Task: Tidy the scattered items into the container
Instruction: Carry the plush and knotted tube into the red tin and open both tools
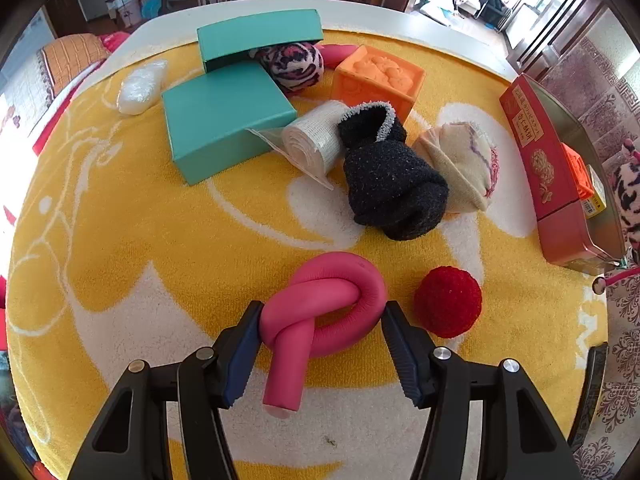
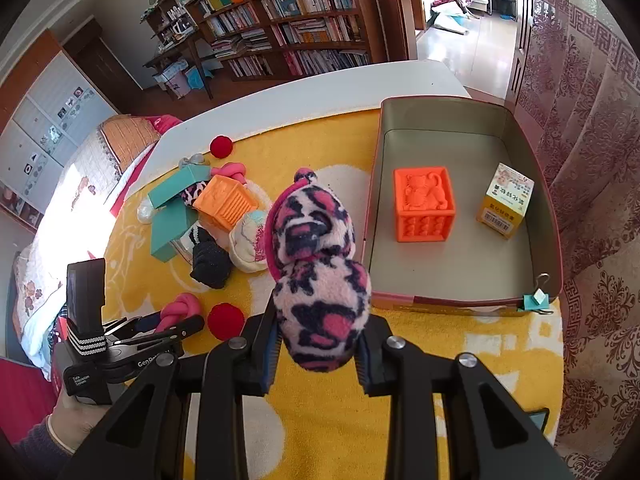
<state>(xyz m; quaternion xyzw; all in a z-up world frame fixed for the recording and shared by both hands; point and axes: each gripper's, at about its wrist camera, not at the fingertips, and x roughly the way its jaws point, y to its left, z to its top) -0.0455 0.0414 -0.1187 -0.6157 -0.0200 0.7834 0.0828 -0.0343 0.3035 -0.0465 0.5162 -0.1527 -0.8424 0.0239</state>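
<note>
Big yellow-and-white towel (image 2: 320, 432) covers the table, and on its right side sits the container, a red-sided tin box (image 2: 452, 276), already holding an orange embossed cube (image 2: 424, 205) and a small yellow carton (image 2: 505, 205). Most of the floor between and in front of them is bare.

Over to the pile, well left of the tin: two teal boxes (image 1: 224, 120), another orange cube (image 1: 380, 76), a black sock bundle (image 1: 394, 190), a cream sock bundle (image 1: 460, 168), a wrapped gauze roll (image 1: 310, 142) and a clear plastic packet (image 1: 140, 86).

Right gripper (image 2: 316, 350) is clamped on a rolled pink leopard-print fleece sock (image 2: 318, 272), held up in the air just short of the tin's near-left wall. The carry looks nearly done. Best approach: lift it clear over that wall, aim for the bare floor in front of the cube, and only release once it's low, since a soft bundle could roll.

Left gripper (image 1: 320, 338) has its jaws spread wide either side of a knotted pink foam tube (image 1: 320, 312); the left pad looks to be touching it, the right one just apart. Close squarely across the knot, not the loose tail. A red pom-pom ball (image 1: 448, 302) lies just beside it; keep the right finger off that.
</note>
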